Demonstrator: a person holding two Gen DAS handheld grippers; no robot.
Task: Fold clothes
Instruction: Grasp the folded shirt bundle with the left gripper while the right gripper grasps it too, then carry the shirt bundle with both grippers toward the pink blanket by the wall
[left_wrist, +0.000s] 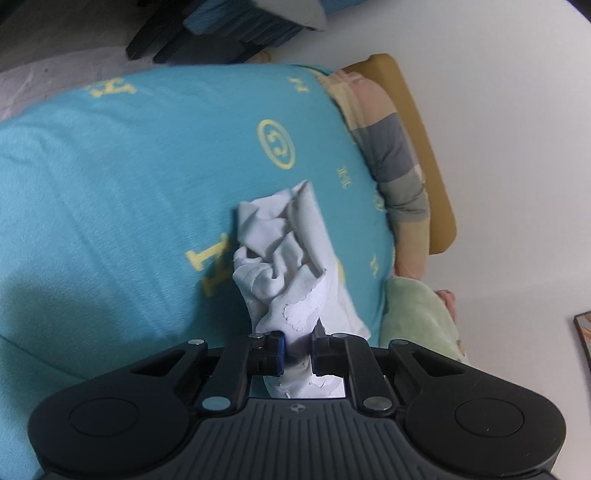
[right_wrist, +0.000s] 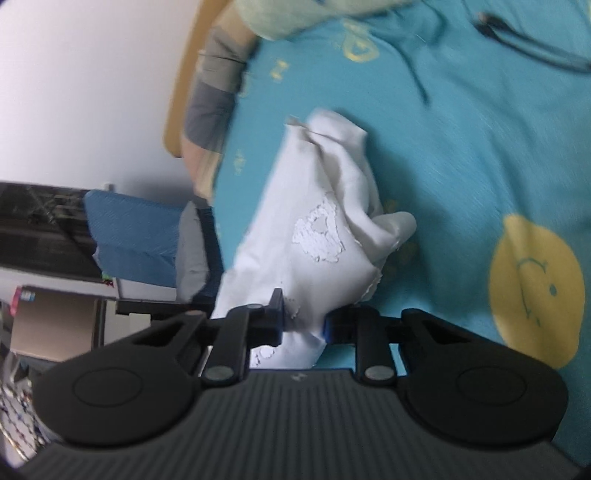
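Nothing folded yet. White shirt (left_wrist: 284, 258) crumpled mid-frame on bed (left_wrist: 110, 184); left hand-held gripper (left_wrist: 298, 349) and right hand-held gripper (right_wrist: 303, 325) both pinching it.

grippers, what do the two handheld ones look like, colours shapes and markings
Both match. The left gripper and right gripper are matte black plastic. Each has a ribbed dark grey centre plate with a small round logo, two rounded lobes with circular discs, linkage bars on silver pivot pins, and blue pads lining the jaws. No cables, hands or sleeves show.
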